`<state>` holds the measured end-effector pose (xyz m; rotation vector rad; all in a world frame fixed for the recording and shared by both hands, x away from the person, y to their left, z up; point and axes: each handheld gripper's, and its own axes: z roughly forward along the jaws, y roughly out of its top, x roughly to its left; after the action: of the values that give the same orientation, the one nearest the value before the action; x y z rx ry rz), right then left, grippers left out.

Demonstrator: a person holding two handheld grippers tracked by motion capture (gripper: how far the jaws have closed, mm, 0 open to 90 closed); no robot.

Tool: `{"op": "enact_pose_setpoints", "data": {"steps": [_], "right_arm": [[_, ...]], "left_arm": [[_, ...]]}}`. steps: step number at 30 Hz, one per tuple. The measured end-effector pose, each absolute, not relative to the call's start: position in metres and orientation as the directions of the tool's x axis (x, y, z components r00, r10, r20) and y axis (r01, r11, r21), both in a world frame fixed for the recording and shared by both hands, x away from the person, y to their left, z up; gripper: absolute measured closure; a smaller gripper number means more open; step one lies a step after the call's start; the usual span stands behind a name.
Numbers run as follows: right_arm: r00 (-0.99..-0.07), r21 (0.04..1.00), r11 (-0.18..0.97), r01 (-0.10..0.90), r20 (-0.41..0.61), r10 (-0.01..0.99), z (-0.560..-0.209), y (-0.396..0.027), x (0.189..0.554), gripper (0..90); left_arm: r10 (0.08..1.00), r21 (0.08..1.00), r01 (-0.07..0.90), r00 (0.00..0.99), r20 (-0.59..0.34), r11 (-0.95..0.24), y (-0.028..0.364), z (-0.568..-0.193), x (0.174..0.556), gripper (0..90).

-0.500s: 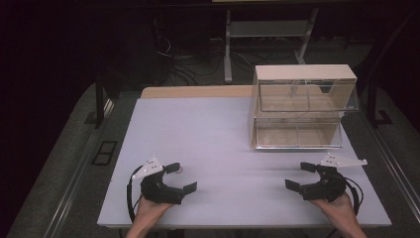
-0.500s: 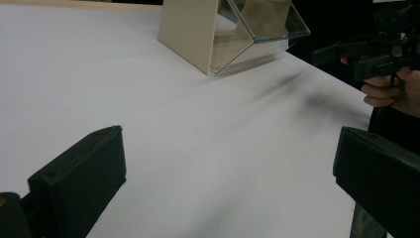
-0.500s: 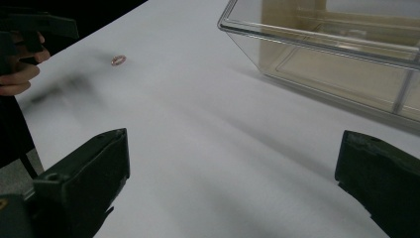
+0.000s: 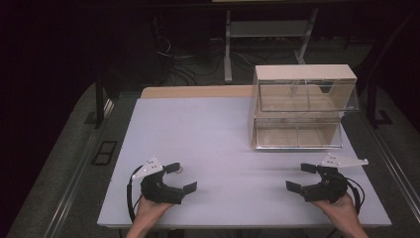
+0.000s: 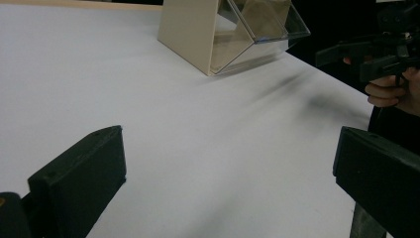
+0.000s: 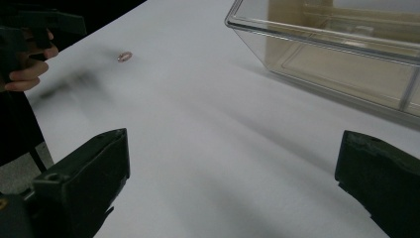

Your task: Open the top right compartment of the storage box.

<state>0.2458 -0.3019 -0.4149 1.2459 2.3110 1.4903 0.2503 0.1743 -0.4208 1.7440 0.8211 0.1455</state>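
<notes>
Metal, I think: the ring (image 4: 178, 169) is a small, thin, copper-coloured loop, and it lies flat on the white table (image 4: 223, 144), just beside the far jaw of my left gripper (image 4: 181, 178). In the right gripper view I see the ring (image 6: 124, 56) far off, alone on the bare surface, near the other hand.

Both grippers are released. The left one holds nothing between its wide jaws, and the right gripper (image 4: 300, 177) also stands fully apart and empty, near the right edge of the table. The drawer box (image 4: 302, 106) stands at the far right, with clear plastic bins; they look empty to me, though the reflections make this hard to tell.

My judgement on handling: the ring is very light and stiff, so it will not bend or break, but it is low and smooth, and the table looks slippery. If one pad pushes it first, it will probably slide away instead of coming up. I would come down from above with the left gripper, put one pad on each side of the ring's outer edge, and close slowly across its width. A grip on the flat face is not possible, because the ring is too thin. The clear bins are probably more fragile, so there I would move gently.
</notes>
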Motion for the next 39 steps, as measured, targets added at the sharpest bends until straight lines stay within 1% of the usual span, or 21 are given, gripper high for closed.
{"op": "enact_pose_setpoints", "data": {"steps": [9,17,39], "right_arm": [[-0.661,0.789,0.215,0.576,0.294,0.690,-0.411,-0.299,0.246,0.2],[-0.657,0.777,0.224,0.589,0.298,0.693,-0.405,-0.301,0.247,0.2],[-0.659,0.776,0.245,0.581,0.271,0.702,-0.373,-0.326,0.261,0.8]], "left_arm": [[0.594,0.884,0.454,0.743,-0.307,-0.110,0.175,-0.421,0.250,0.0],[0.596,0.884,0.455,0.741,-0.308,-0.108,0.175,-0.421,0.250,0.0],[0.598,0.882,0.461,0.736,-0.317,-0.100,0.175,-0.422,0.250,0.0]]}}
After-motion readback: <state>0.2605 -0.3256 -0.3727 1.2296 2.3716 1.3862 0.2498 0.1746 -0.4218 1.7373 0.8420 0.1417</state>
